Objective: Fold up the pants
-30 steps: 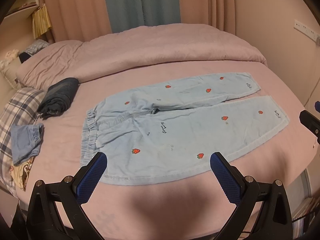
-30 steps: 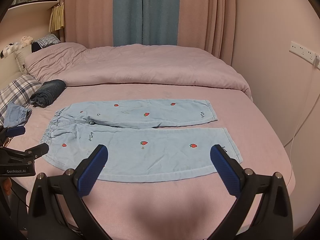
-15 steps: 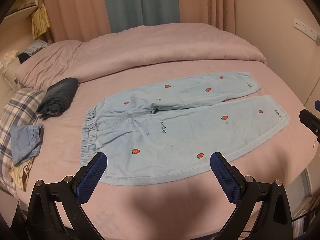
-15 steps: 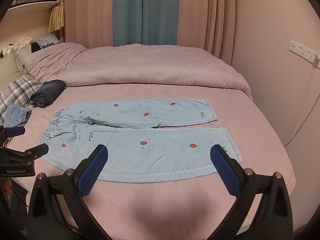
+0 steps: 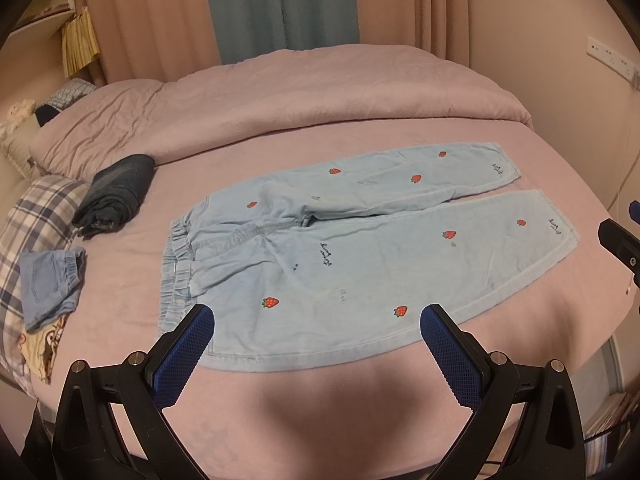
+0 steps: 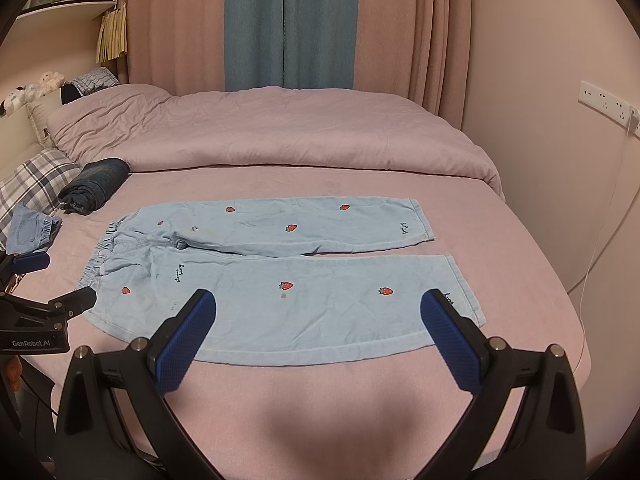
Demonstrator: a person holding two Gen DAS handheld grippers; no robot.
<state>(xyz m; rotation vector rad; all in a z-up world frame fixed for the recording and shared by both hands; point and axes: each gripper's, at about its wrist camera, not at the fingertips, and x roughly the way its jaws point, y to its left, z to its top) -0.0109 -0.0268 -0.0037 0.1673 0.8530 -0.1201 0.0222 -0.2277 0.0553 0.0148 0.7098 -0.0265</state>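
Light blue pants with red strawberry prints lie flat and spread on the pink bed, waistband to the left, both legs running right. In the right wrist view the same pants show the two legs side by side. My left gripper hovers open over the near edge by the waistband side, nothing between its blue pads. My right gripper is open too, above the near leg's lower edge toward the cuff. The left gripper's body shows at the left edge of the right wrist view.
A rolled dark denim garment and a folded blue piece lie left of the pants beside a plaid pillow. A bunched pink duvet fills the back of the bed. A wall with a socket strip stands right.
The view has barely shifted; the pants and both grippers stay where they were.
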